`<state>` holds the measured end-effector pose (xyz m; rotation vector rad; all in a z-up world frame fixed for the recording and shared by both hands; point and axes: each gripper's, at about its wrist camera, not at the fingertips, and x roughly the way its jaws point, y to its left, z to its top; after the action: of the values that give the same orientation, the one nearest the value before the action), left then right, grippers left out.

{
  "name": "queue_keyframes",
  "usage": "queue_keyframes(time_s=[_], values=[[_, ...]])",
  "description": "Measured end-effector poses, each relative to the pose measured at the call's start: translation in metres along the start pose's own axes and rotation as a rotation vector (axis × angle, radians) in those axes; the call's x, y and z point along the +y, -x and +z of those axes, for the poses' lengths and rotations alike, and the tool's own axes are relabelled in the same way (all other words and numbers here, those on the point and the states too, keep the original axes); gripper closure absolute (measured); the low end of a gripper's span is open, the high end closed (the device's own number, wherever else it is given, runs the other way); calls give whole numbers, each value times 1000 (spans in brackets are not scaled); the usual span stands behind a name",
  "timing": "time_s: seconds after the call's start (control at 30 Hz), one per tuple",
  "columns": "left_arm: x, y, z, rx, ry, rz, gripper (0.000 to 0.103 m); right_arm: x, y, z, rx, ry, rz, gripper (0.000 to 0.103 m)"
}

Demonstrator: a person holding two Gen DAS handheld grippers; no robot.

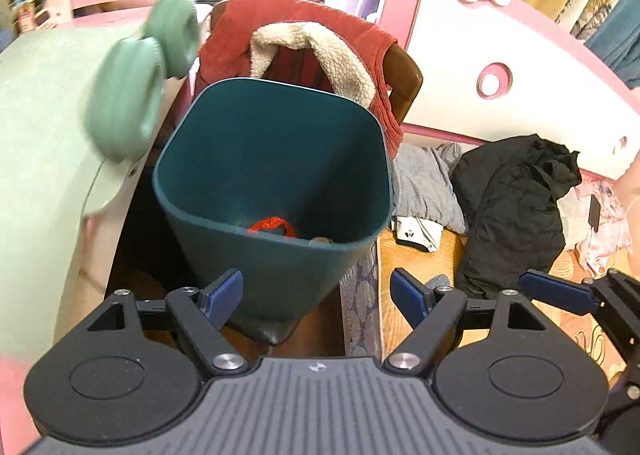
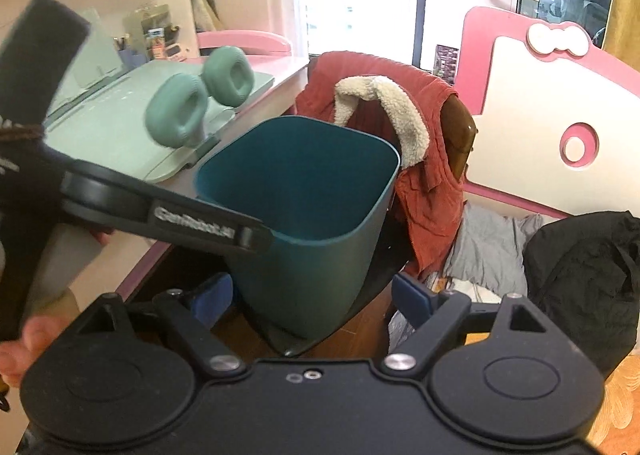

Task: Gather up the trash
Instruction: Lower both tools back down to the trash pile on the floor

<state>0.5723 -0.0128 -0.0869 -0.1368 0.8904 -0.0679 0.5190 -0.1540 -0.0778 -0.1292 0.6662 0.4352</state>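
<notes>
A teal trash bin (image 1: 276, 159) stands on a dark chair seat, open at the top. In the left wrist view a red crumpled piece of trash (image 1: 272, 224) and a small pale scrap (image 1: 320, 240) lie at its bottom. My left gripper (image 1: 316, 297) hangs above and in front of the bin, open, its blue pads holding nothing. My right gripper (image 2: 312, 300) faces the bin (image 2: 304, 191) from a little further right, jaws wide and empty. The left gripper's body (image 2: 168, 211) crosses the bin's near rim in the right wrist view, held by a hand (image 2: 24, 335).
Green headphones (image 2: 192, 111) rest on a pale green mat on the pink desk (image 2: 132, 255) left of the bin. A red fleece-lined jacket (image 1: 312, 39) hangs on the chair behind. Right of it, grey clothes (image 1: 424, 183) and a black garment (image 1: 516, 207) lie by a pink headboard (image 2: 560, 103).
</notes>
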Motion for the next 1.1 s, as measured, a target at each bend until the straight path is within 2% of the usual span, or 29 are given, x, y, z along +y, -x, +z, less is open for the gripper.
queue_keyframes(time_s=[0.1, 0.2, 0.3, 0.57, 0.8, 1.1], values=[[-3, 22, -19, -16, 12, 14, 22, 2, 16, -14, -5, 16, 25, 15], [-3, 40, -37, -28, 20, 33, 22, 7, 29, -27, -10, 33, 50, 8], [1, 54, -60, -35, 29, 55, 22, 12, 36, -41, -10, 42, 76, 7], [24, 57, -122, 10, 48, 95, 22, 31, 32, -85, 12, 31, 98, 5], [56, 18, -182, 76, 94, 92, 22, 43, -11, -144, 69, -45, 96, 0], [84, -69, -263, 118, 143, 139, 22, 48, -96, -232, 129, -124, 74, 0]])
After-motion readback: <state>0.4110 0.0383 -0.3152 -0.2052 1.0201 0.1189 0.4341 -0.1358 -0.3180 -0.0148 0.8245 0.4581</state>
